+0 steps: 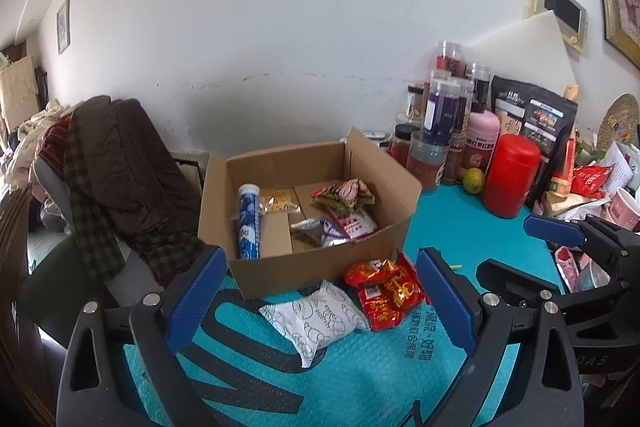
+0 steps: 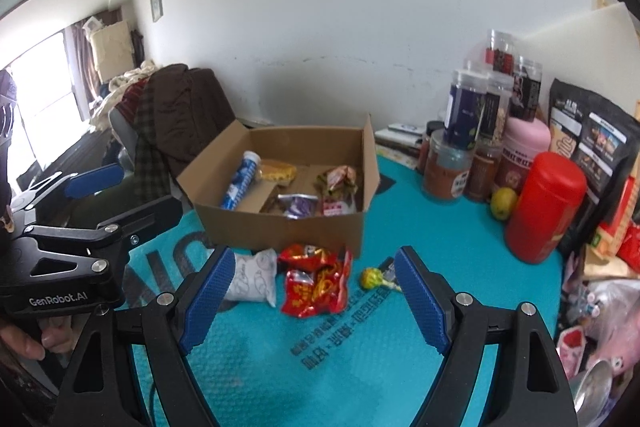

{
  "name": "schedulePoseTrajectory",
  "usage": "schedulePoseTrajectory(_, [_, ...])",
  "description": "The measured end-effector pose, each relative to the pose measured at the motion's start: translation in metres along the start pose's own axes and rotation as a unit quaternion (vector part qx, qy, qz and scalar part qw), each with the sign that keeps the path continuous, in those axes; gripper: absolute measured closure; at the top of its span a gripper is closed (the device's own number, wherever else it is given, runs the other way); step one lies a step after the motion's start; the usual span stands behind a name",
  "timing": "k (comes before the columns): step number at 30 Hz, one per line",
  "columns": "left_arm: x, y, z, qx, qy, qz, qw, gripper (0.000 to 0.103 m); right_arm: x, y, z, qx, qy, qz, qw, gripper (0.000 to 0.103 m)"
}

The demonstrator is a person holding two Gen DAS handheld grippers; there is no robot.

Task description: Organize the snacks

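Observation:
An open cardboard box [image 1: 320,263] [image 2: 280,231] stands on the teal mat. It holds a blue tube [image 1: 249,223] [image 2: 240,185], a yellow packet [image 1: 279,203] [image 2: 277,171], a green-and-red packet [image 1: 346,195] [image 2: 338,179], a silver-purple packet [image 1: 320,231] [image 2: 298,205] and a red-white packet [image 1: 354,223]. In front of the box lie a white packet [image 1: 316,319] [image 2: 252,277], red packets [image 1: 384,289] [image 2: 316,279] and a lollipop [image 2: 372,277]. My left gripper [image 1: 320,301] is open and empty above the white packet. My right gripper [image 2: 316,301] is open and empty above the red packets.
Jars, a red canister [image 1: 510,181] [image 2: 544,207], a pink bottle [image 2: 524,147], a lime [image 1: 474,179] [image 2: 503,203] and dark pouches [image 2: 592,143] crowd the right. A chair with clothes [image 1: 116,167] [image 2: 172,115] stands left. The right gripper shows in the left view [image 1: 560,231].

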State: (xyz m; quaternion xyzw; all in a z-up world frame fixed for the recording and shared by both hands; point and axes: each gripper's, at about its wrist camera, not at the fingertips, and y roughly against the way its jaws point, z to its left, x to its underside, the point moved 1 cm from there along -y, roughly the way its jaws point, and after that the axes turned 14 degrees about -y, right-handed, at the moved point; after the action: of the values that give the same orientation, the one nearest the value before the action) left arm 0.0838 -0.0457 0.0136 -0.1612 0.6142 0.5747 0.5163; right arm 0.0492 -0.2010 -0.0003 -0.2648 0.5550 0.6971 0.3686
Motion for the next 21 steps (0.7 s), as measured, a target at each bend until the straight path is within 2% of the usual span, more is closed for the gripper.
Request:
schedulePoseTrajectory(11, [0.030, -0.046, -0.001, -0.008, 0.035, 0.064, 0.9973, 0.006, 0.022, -0.042, -0.018, 0.027, -0.009, 0.038, 0.999, 0.020])
schedulePoseTrajectory(21, [0.051, -0.098, -0.002, -0.014, 0.073, 0.129, 0.9889, 0.005, 0.031, -0.079, -0.040, 0.034, -0.022, 0.075, 0.996, 0.020])
